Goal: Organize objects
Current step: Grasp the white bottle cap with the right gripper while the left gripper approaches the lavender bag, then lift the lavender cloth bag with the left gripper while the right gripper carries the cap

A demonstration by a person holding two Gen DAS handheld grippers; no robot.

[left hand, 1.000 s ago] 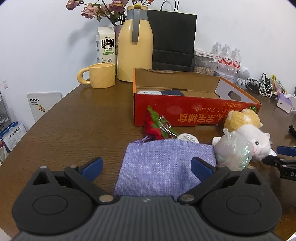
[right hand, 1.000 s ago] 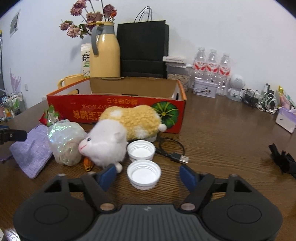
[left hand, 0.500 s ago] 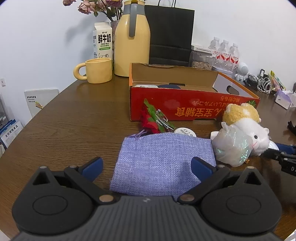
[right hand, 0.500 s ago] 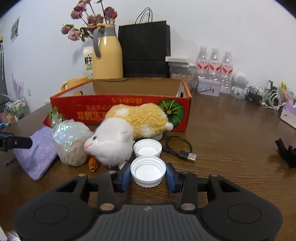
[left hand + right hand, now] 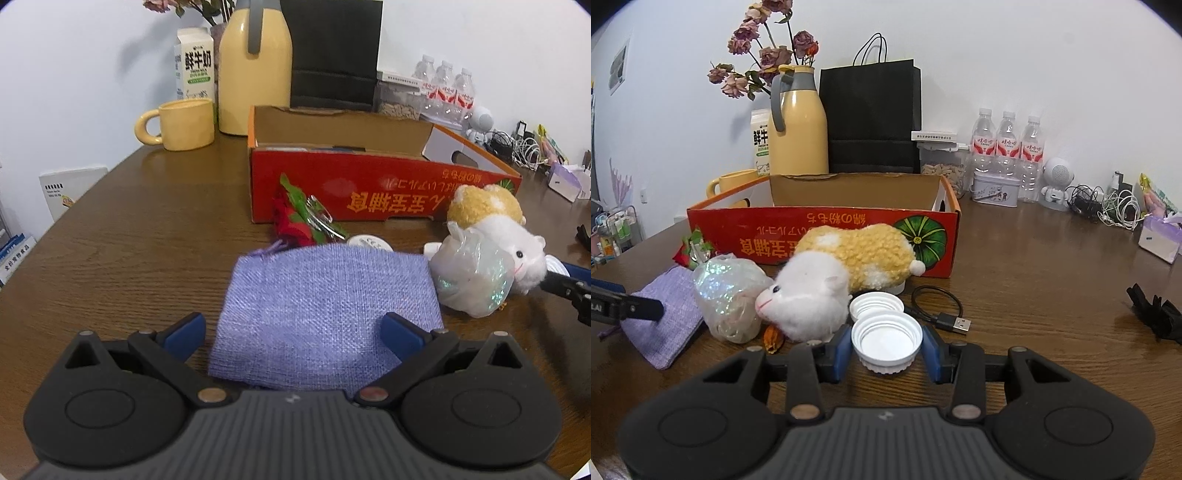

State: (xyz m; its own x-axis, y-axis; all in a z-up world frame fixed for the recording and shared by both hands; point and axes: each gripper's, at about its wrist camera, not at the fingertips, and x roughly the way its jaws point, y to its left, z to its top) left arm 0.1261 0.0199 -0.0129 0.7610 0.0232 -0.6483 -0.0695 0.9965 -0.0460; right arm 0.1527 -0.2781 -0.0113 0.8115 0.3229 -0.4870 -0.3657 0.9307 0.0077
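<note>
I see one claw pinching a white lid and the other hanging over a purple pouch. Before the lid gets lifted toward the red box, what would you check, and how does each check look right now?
1. Grip on the white lid: the right gripper has a blue pad against each side. Ok.
2. Second lid free of the held one: their rims overlap in the view. Cannot tell.
3. Plush hamster clear of the left pad: it sits right against it and may get dragged. Not ok.
4. USB cable clear of the lid: lies apart, to the right. Ok.
5. Room in the red box: its floor is mostly hidden. Cannot tell.
6. Left gripper: open over the purple pouch, out of the way. Ok.
</note>
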